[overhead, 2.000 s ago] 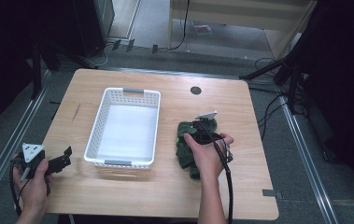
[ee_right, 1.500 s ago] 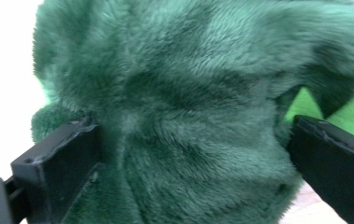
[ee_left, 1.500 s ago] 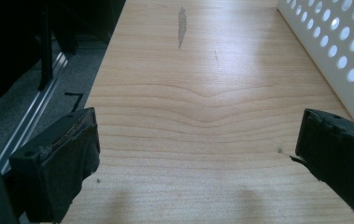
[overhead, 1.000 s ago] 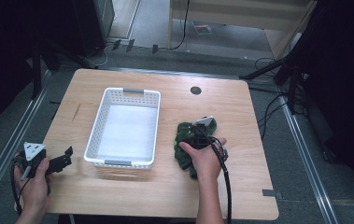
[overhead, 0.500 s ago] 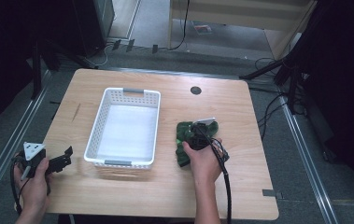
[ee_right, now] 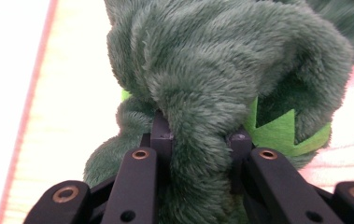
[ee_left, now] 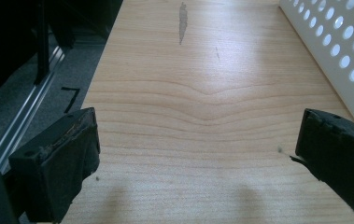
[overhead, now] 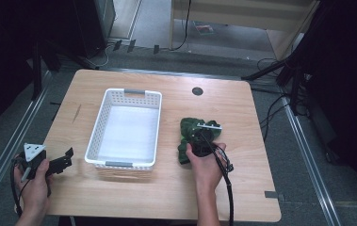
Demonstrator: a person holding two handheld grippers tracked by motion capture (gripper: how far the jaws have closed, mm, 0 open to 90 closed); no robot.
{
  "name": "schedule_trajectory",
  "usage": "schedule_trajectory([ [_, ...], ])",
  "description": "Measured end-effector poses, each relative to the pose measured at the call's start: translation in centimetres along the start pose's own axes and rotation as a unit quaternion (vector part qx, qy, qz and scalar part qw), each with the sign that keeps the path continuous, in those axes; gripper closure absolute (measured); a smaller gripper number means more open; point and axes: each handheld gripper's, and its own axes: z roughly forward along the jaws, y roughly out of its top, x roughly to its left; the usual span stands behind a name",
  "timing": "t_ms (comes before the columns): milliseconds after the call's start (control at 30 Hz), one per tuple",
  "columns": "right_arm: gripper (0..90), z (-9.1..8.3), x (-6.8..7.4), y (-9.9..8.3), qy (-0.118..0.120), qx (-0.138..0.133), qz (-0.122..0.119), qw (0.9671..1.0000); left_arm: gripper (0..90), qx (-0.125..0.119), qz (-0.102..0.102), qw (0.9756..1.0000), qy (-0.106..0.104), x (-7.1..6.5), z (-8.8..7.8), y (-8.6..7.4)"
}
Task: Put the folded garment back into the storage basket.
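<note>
A dark green plush toy (overhead: 189, 132) lies on the wooden table to the right of the white basket (overhead: 101, 119). My right gripper (overhead: 199, 139) is over the toy and shut on it. In the right gripper view a fold of green fur (ee_right: 198, 140) is pinched between the two black jaws, and a bright green felt zigzag trim (ee_right: 282, 133) shows at the right. My left gripper (overhead: 60, 162) is open at the table's front left corner, held in a hand, with bare wood between its fingers (ee_left: 58, 163).
The white perforated basket stands empty at the table's middle left; its wall (ee_left: 347, 42) shows at the right of the left gripper view. A round cable hole (overhead: 197, 91) sits at the back. Metal rails (overhead: 6, 141) run along the table's sides.
The right gripper has slid left and forward over the plush toy and closed on it, bunching it up. The left gripper has stayed put.
</note>
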Motion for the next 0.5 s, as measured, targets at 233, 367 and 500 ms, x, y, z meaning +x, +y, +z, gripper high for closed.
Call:
schedule_trajectory([
  [233,72.8,-1.9,0.1,0.0,0.013,-0.091,0.008,0.9957,0.8,0.000,0.000,1.0000,0.000,0.0,0.0,0.0],
  [367,72.5,-2.6,0.5,-0.1,0.009,-0.133,0.000,0.9911,0.8,0.001,0.001,1.0000,0.000,0.0,0.0,0.0],
  [500,72.3,-3.0,0.6,-0.2,0.001,-0.169,-0.005,0.9856,0.8,0.002,0.001,1.0000,0.000,0.0,0.0,0.0],
])
